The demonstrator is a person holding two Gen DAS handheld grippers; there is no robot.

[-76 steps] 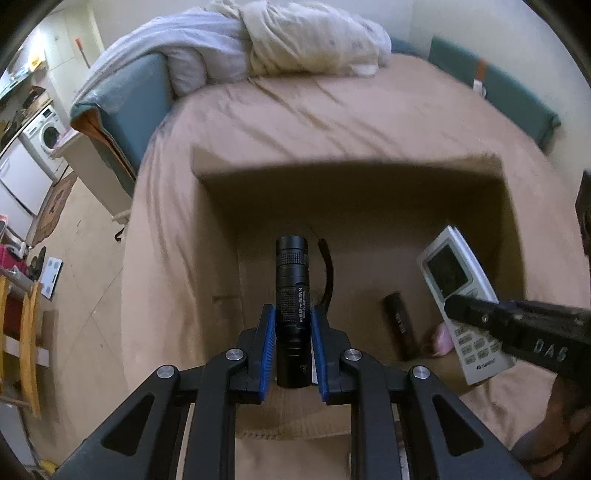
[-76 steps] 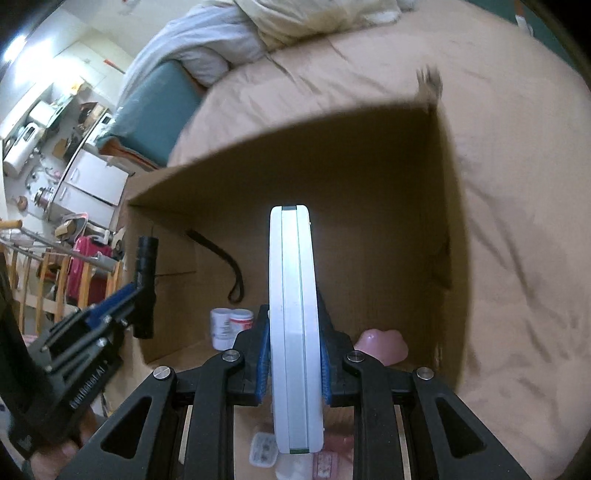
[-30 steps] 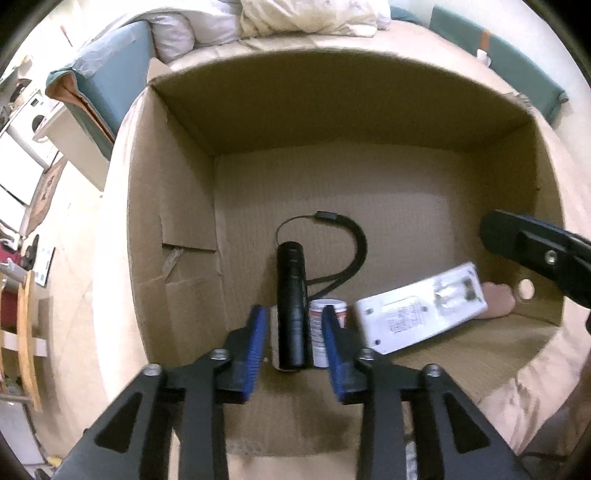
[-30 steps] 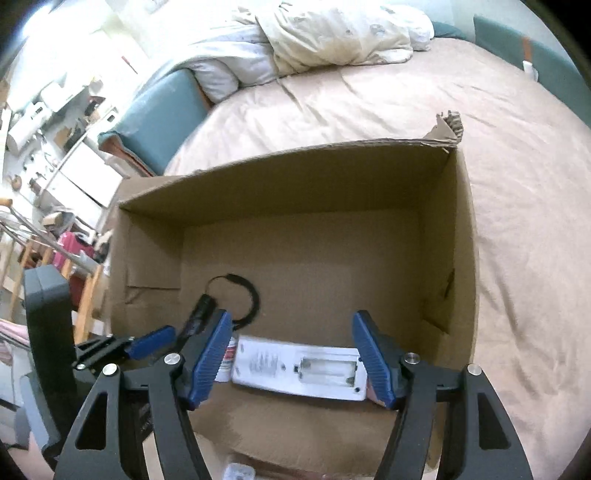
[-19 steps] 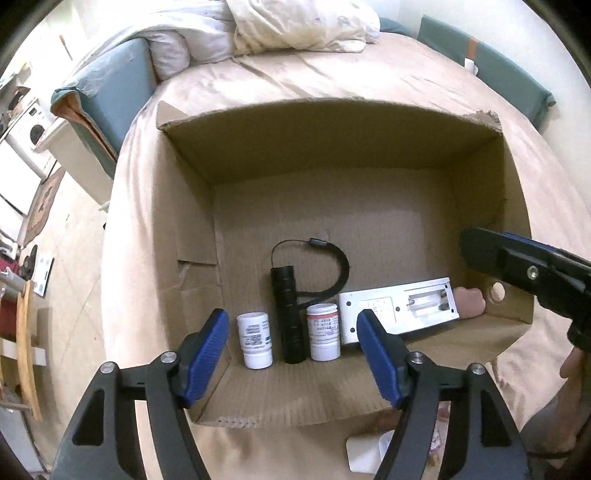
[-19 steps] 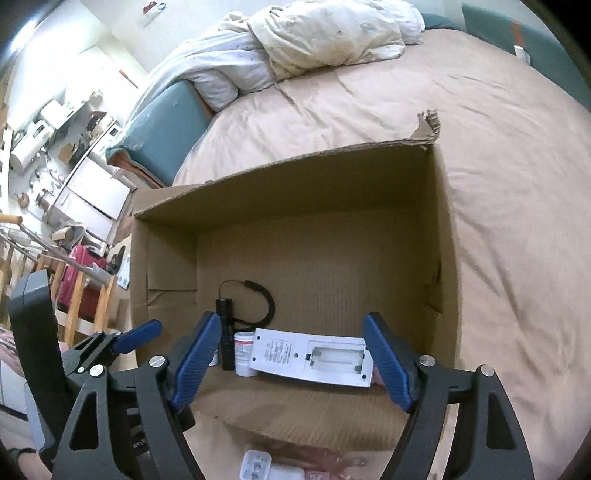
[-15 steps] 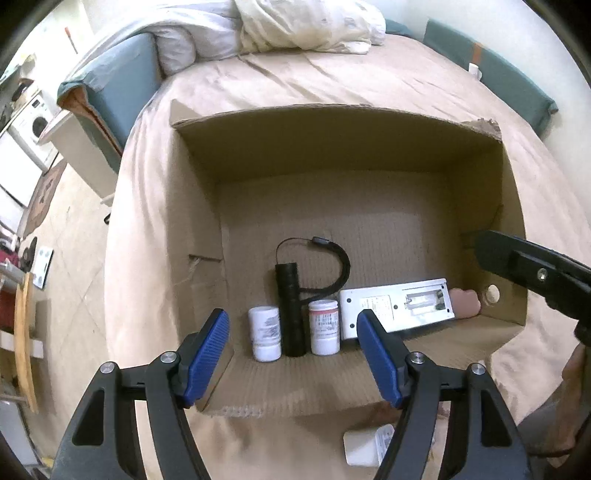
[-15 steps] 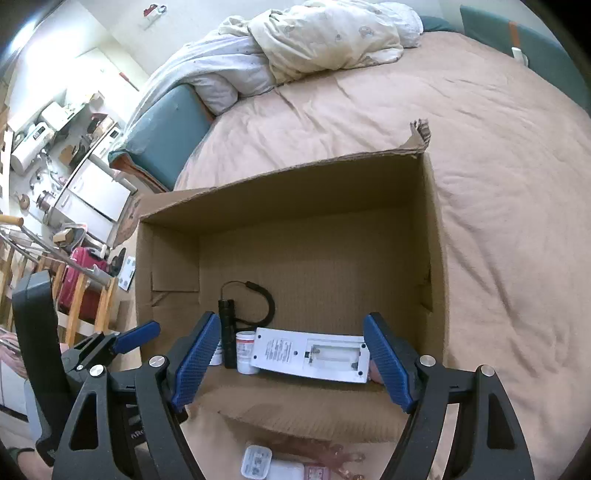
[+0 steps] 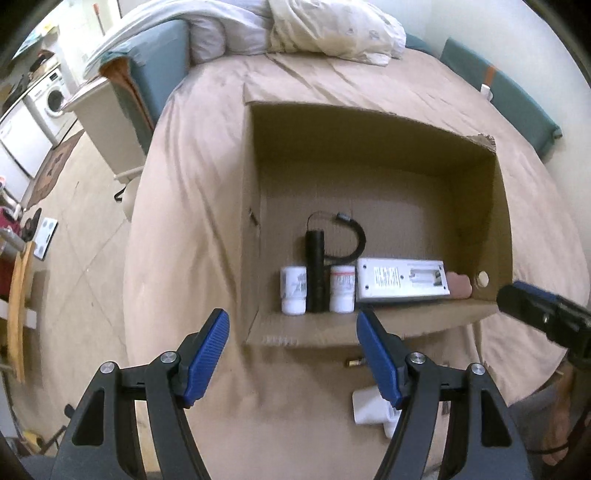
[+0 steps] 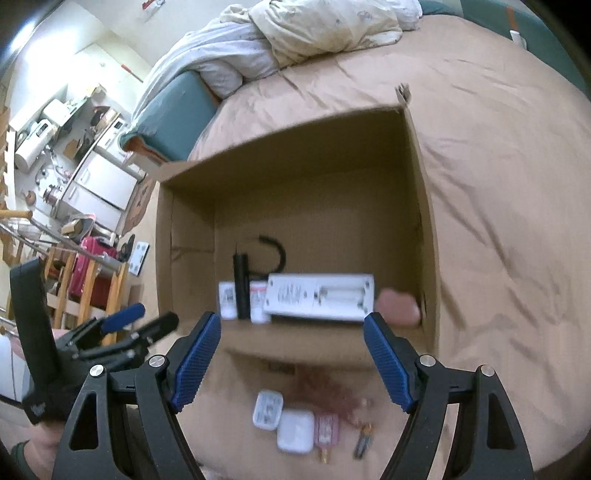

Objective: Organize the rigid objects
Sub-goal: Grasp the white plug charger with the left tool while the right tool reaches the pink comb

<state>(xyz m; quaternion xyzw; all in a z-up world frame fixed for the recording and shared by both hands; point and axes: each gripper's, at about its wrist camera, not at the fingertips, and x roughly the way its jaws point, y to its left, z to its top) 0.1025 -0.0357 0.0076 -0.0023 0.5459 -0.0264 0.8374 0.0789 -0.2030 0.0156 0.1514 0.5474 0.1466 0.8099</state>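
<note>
A cardboard box [image 9: 369, 328] [image 10: 184, 221] lies on the bed. Inside along its near wall are a white bottle [image 9: 293, 291], a black flashlight [image 9: 316, 273] [image 10: 242, 288] with a strap, a second white bottle [image 9: 342, 289], a white remote [image 9: 402, 284] [image 10: 321, 297] lying back up, and a pink object [image 9: 460, 286] [image 10: 399, 306]. My left gripper [image 9: 293, 354] is open and empty, in front of the box. My right gripper [image 10: 291, 362] is open and empty, also in front of the box. Small white cases [image 10: 295, 430], a pink item [image 10: 327, 432] and a battery [image 10: 364, 439] lie on the bed before the box.
The bed has a tan cover [image 9: 192, 221] with crumpled bedding [image 9: 332, 33] at the far end. Left of the bed are the floor, a washing machine [image 9: 51, 99] and wooden furniture [image 10: 62, 280]. A white object [image 9: 373, 410] lies under my left gripper's right finger.
Both grippers let go of the flashlight and the remote inside the box, opened, and drew back out of the box toward me. More of the bed in front of the box shows now.
</note>
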